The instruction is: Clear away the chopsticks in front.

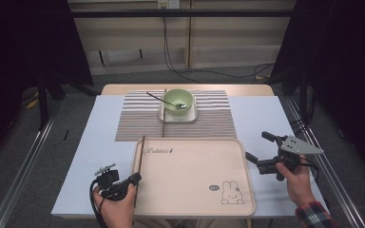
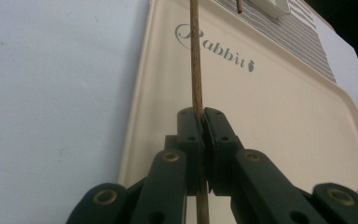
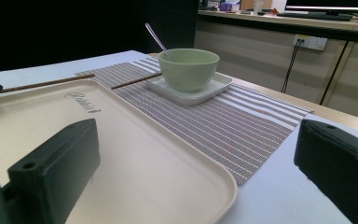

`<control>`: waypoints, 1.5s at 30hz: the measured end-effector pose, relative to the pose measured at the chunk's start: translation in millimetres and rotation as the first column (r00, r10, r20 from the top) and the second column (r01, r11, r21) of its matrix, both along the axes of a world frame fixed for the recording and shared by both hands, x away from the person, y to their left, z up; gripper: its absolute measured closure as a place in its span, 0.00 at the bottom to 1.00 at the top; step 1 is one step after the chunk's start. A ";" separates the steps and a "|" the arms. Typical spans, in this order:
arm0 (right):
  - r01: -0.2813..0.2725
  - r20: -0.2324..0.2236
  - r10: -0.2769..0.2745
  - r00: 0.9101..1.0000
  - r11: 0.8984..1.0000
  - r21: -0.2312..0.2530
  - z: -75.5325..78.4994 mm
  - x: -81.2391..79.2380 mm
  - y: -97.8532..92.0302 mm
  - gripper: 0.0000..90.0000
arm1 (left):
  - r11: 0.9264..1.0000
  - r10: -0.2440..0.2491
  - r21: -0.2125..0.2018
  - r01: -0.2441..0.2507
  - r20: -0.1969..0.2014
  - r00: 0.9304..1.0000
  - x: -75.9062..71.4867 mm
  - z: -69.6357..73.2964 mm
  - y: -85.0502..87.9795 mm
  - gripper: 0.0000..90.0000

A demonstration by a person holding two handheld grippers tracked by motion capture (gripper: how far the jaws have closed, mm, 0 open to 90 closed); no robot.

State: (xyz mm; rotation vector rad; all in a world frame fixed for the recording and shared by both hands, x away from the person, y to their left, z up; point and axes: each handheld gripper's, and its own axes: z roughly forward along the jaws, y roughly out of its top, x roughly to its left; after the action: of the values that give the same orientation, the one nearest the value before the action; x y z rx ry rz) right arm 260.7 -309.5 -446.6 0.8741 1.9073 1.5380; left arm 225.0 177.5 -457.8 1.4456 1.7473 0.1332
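A thin brown chopstick [image 1: 140, 159] lies along the left rim of the beige rabbit tray [image 1: 195, 199], and my left gripper [image 1: 136, 179] is shut on its near part. In the left gripper view the pads of that gripper [image 2: 201, 122] pinch the chopstick [image 2: 195, 60], which runs away over the tray [image 2: 270, 121]. A second chopstick [image 1: 164, 116] rests on the striped placemat [image 1: 209, 121]. My right gripper [image 1: 258, 145] hovers open by the tray's right edge with nothing between its jaws, as the right gripper view [image 3: 196, 163] confirms.
A green bowl [image 1: 178, 99] with a metal spoon [image 1: 156, 97] in it sits on a white square plate [image 1: 178, 115] at the placemat's far middle. In the right gripper view the bowl [image 3: 189, 69] and plate [image 3: 191, 92] lie ahead. The white table [image 1: 95, 142] surrounds the tray.
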 end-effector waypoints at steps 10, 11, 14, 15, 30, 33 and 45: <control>-0.002 0.002 0.002 1.000 1.000 -0.005 -0.5 0.3 0.6 0.00 | 1.000 -0.022 0.002 0.022 -0.026 0.999 1.6 -2.9 -3.8 0.95; -0.004 0.003 0.004 1.000 1.000 -0.008 -0.5 0.4 0.2 0.00 | 1.000 -0.024 0.003 0.024 -0.026 0.999 1.6 -3.0 -4.2 0.95; -0.004 0.003 0.004 1.000 1.000 -0.007 -0.4 0.1 0.3 0.00 | 1.000 -0.020 0.007 0.021 -0.028 0.999 2.1 -3.7 -6.0 0.95; 0.001 0.001 -0.001 1.000 1.000 -0.001 -0.3 0.0 0.8 0.00 | 1.000 -0.021 0.002 0.021 -0.031 0.999 1.9 -3.8 -6.5 0.95; -0.002 -0.001 0.002 1.000 1.000 -0.009 0.0 -0.1 0.1 0.00 | 0.999 -0.036 0.009 0.037 -0.047 0.998 3.2 -5.9 -11.1 0.95; -0.002 0.000 0.002 1.000 1.000 -0.010 0.0 -0.1 0.1 0.00 | 0.999 -0.039 0.014 0.040 -0.048 0.998 3.9 -5.8 -11.8 0.95; -0.004 0.002 0.004 1.000 1.000 -0.010 -0.1 0.2 0.2 0.00 | 0.999 -0.042 0.001 0.042 -0.064 0.997 5.1 -10.1 -14.0 0.95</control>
State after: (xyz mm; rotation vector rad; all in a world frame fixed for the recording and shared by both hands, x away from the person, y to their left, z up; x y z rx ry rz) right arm 261.0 -309.3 -446.7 0.8652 1.9148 1.5299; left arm 230.2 163.6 -467.9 1.5026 1.7668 0.0678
